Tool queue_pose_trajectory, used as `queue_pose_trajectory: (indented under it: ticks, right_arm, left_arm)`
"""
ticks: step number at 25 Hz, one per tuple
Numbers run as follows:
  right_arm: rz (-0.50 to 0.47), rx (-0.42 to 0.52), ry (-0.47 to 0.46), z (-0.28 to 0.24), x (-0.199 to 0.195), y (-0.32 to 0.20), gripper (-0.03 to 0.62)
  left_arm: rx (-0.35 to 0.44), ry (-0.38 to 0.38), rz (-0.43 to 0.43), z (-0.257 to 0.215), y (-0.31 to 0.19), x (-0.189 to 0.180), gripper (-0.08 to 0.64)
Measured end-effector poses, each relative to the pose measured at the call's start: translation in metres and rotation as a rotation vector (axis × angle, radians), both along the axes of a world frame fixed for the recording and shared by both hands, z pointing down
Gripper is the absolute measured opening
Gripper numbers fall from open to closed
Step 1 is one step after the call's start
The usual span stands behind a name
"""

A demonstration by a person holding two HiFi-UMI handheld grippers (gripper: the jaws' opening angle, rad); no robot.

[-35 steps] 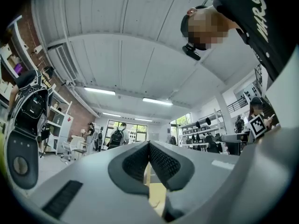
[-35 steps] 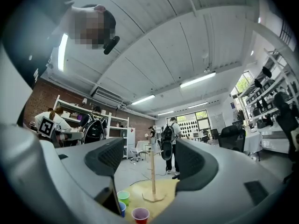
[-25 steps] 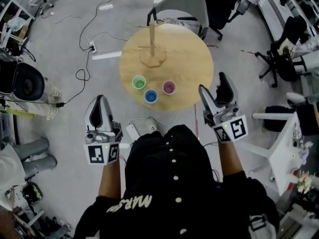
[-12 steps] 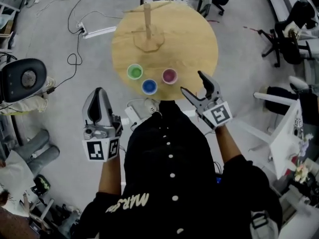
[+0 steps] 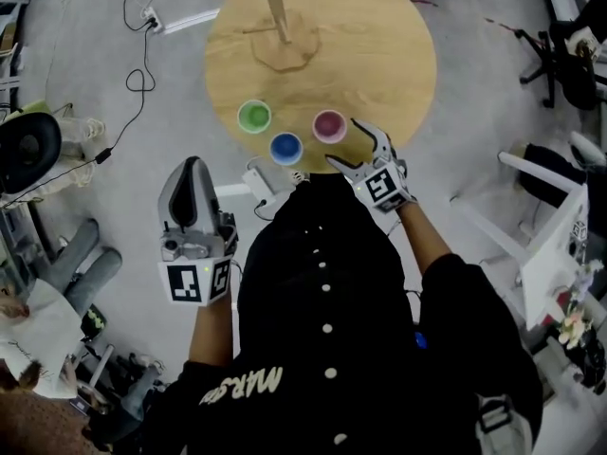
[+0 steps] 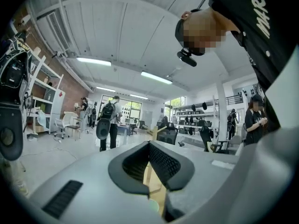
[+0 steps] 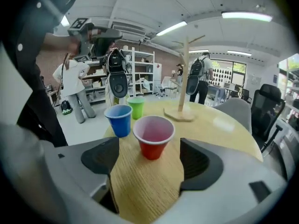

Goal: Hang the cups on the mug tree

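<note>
Three cups stand on the round wooden table (image 5: 398, 74): green (image 5: 253, 117), blue (image 5: 285, 148) and red (image 5: 329, 126). The wooden mug tree (image 5: 275, 12) rises at the table's far side with bare pegs. My right gripper (image 5: 349, 146) reaches over the near edge, open; its jaws have just been opening. In the right gripper view the red cup (image 7: 153, 136) stands just ahead of the right gripper (image 7: 149, 161), apart from both pads, with the blue cup (image 7: 119, 119) and green cup (image 7: 136, 107) behind it. My left gripper (image 5: 193, 167) hangs off the table to the left, shut and empty.
A power strip (image 5: 180, 19) and cables lie on the floor at the far left. A black round stool (image 5: 28, 150) stands left, office chairs (image 5: 569, 36) and a white rack (image 5: 555, 254) right. Several people stand among shelves far behind the mug tree (image 7: 183, 78).
My right gripper has dropped and swung left to the table edge, tilting down toward the red cup, and its jaws stand wider. The left gripper has sunk a little and stays shut.
</note>
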State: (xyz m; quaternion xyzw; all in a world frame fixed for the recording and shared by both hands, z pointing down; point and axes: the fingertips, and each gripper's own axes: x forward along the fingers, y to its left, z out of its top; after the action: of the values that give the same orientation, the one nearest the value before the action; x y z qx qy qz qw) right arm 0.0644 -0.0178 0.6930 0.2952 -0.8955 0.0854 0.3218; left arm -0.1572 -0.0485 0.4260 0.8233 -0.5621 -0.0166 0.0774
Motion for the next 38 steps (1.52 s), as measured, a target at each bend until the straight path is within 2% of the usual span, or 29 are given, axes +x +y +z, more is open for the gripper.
queue_pose_trajectory:
  ticks: [6,9,10,12,15,24,31,38]
  right_arm:
    - [-0.035,-0.029,0.01,0.04,-0.013,-0.011,0.403]
    - [-0.034,-0.009,0.009,0.048,-0.018,-0.02,0.411]
    - [-0.029,0.006,0.009,0.046,-0.019,-0.024,0.397]
    - [-0.01,0.039,0.005,0.04,-0.021,-0.033,0.297]
    - [-0.002,0.063,-0.006,0.03,-0.019,-0.038,0.284]
    - [-0.012,0.189,0.066,-0.023,0.012,-0.086,0.284]
    - [-0.041,0.375,0.138,-0.109,0.026,-0.167,0.284]
    - [-0.093,0.521,0.208,-0.18,0.028,-0.233,0.284]
  left_arm:
    - [-0.027,-0.019,-0.006,0.015,-0.002,0.007,0.002]
    - [-0.035,-0.024,-0.015,0.02,-0.001,0.009,0.002]
    - [-0.037,-0.026,-0.018,0.021,-0.001,0.009,0.002]
    - [-0.039,-0.028,-0.025,0.023,0.001,0.009,0.002]
    - [-0.033,-0.03,-0.033,0.019,0.003,0.008,0.002]
    - [0.052,-0.002,-0.044,-0.02,-0.005,0.015,0.002]
    - [0.136,0.016,-0.075,-0.063,-0.009,0.009,0.002]
    - [0.197,0.03,-0.101,-0.092,-0.012,0.004,0.002]
